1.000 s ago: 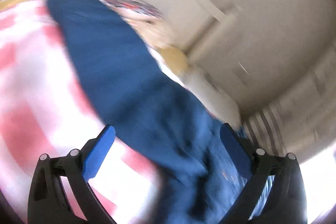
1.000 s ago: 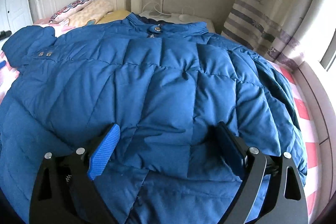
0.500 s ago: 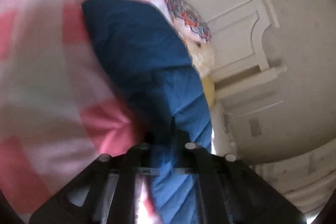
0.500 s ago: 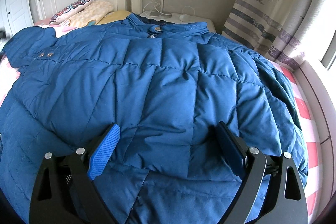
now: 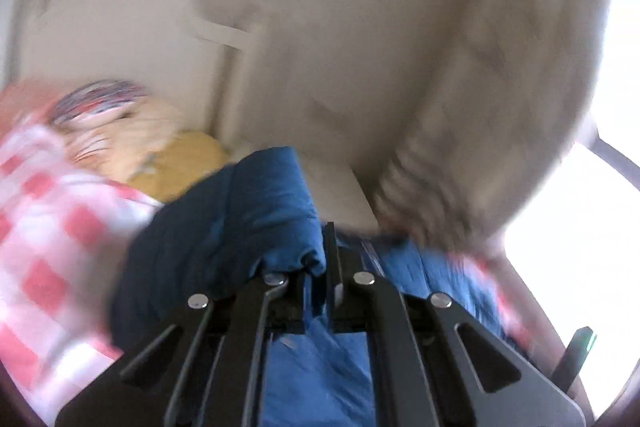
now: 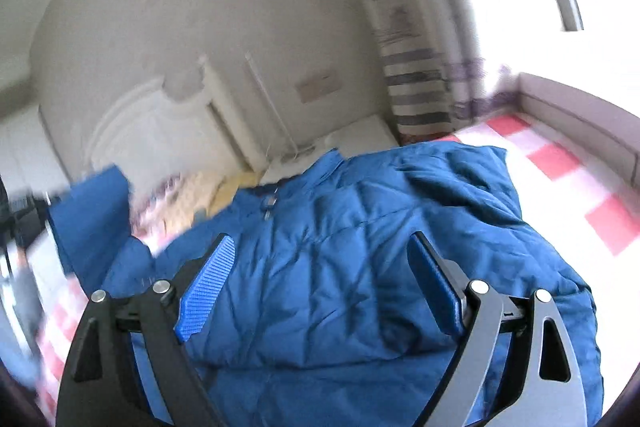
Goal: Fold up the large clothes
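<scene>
Blue quilted jacket (image 6: 360, 247) lies spread over the bed (image 6: 560, 163), front up, its collar with a metal snap toward the headboard (image 6: 160, 119) and its body covering most of the pink-and-white checked bedding. The left gripper (image 5: 320, 267) has its jaws pressed together on a puffy fold of the jacket (image 5: 276, 211), which bulges up just ahead of the closed fingers; that bunch of cloth hangs raised above the checked sheet on the side of the bed where the pillows (image 5: 160, 147) lie by the headboard. In the right wrist view one sleeve stands lifted off the bed at that same far side. The right gripper (image 6: 320, 283) hovers over the jacket's lower half with its blue pads spread wide and just beginning to draw inward; padded cloth lies beneath and between them, not pinched. A striped curtain (image 6: 416, 95) hangs by the bright window past the bed's other edge. Both views are blurred.
</scene>
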The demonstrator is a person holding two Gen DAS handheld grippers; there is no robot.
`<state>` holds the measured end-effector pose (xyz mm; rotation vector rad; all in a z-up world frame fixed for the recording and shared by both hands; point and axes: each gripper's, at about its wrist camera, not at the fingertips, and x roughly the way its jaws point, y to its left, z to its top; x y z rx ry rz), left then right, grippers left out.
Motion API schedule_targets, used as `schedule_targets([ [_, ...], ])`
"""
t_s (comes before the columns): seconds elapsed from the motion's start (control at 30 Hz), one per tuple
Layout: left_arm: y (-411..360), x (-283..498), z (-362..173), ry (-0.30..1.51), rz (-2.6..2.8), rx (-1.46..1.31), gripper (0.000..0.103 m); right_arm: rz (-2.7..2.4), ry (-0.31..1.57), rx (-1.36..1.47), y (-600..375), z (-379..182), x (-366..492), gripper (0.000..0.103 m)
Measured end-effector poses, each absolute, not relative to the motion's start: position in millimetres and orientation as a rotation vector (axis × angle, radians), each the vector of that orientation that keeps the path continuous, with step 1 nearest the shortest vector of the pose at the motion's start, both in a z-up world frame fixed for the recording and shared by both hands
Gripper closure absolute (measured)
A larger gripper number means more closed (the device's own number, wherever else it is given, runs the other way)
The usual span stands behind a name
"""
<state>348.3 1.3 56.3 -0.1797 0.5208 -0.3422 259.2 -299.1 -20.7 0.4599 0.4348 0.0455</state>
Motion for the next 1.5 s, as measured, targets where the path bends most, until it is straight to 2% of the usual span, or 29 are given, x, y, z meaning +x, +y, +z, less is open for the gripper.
schedule_targets([
  [0.03, -22.2, 345.4, 43.6, 0.546, -0.362, -0.128, 0.079, 0.042, 0.431, 0.472, -299.9, -20.8, 259.2, 0.018],
  [0.07, -55.0, 342.9, 23.3, 0.595, -0.389, -0.06, 0.07, 0.042, 0.427, 0.473, -299.6, -20.2, 259.2, 0.018],
  [0.1, -74.5, 339.8, 6.9, 0.637, -0.402, -0.019, 0.052, 0.042, 0.421, 0.465, -296.2, -19.3, 259.3, 0.018],
  [0.13, -100.3, 341.9, -17.7, 0.713, -0.412, 0.036, 0.039, 0.044, 0.422, 0.456, -293.7, -18.9, 260.1, 0.018],
  [0.17, -120.2, 344.8, -42.0, 0.784, -0.404, 0.085, 0.034, 0.044, 0.426, 0.444, -290.0, -18.6, 261.5, 0.018],
  [0.2, -130.7, 345.2, -63.6, 0.822, -0.377, 0.141, 0.025, 0.043, 0.427, 0.437, -290.2, -18.8, 261.4, 0.018],
  [0.3, -151.6, 343.9, -72.0, 0.831, -0.38, 0.257, 0.008, 0.048, 0.43, 0.428, -294.2, -19.0, 260.3, 0.018],
  [0.33, -152.4, 340.2, -70.3, 0.836, -0.393, 0.267, 0.006, 0.049, 0.43, 0.432, -295.4, -19.5, 259.6, 0.018],
  [0.43, -147.7, 334.8, -67.0, 0.84, -0.4, 0.335, 0.006, 0.049, 0.431, 0.446, -299.9, -22.0, 257.0, 0.018],
  [0.6, -120.9, 288.0, -47.7, 0.743, -0.394, 0.421, 0.006, 0.051, 0.432, 0.445, -300.9, -22.1, 257.1, 0.018],
  [0.7, -72.0, 271.4, -34.4, 0.707, -0.351, 0.334, 0.006, 0.056, 0.438, 0.434, -298.8, -22.2, 257.2, 0.018],
  [0.8, -7.8, 282.1, -30.4, 0.731, -0.197, 0.118, 0.006, 0.06, 0.442, 0.423, -295.9, -21.8, 256.9, 0.018],
  [0.87, 37.4, 296.4, -37.5, 0.791, -0.063, -0.048, 0.013, 0.059, 0.444, 0.418, -294.7, -21.8, 257.4, 0.018],
  [0.93, 74.5, 308.9, -50.6, 0.867, -0.023, -0.194, 0.035, 0.058, 0.446, 0.416, -294.2, -21.6, 257.2, 0.018],
  [1.0, 85.2, 314.8, -58.8, 0.906, -0.007, -0.206, 0.039, 0.057, 0.449, 0.408, -293.0, -21.9, 258.5, 0.018],
  [1.17, 77.2, 320.4, -67.5, 0.93, 0.017, -0.124, 0.04, 0.055, 0.464, 0.382, -288.1, -23.6, 261.5, 0.018],
  [1.27, 76.8, 328.9, -71.7, 0.907, 0.062, -0.128, 0.032, 0.061, 0.475, 0.366, -284.8, -23.9, 263.2, 0.017],
  [1.33, 72.8, 332.5, -78.9, 0.887, 0.099, -0.117, 0.021, 0.068, 0.48, 0.356, -282.6, -23.8, 263.9, 0.017],
  [1.43, 90.2, 324.2, -78.8, 0.873, 0.103, -0.187, 0.016, 0.067, 0.481, 0.3, -272.7, -19.9, 264.8, 0.017],
  [1.5, 106.6, 323.4, -85.5, 0.893, 0.125, -0.263, 0.018, 0.087, 0.483, 0.187, -247.6, -13.3, 264.4, 0.017],
])
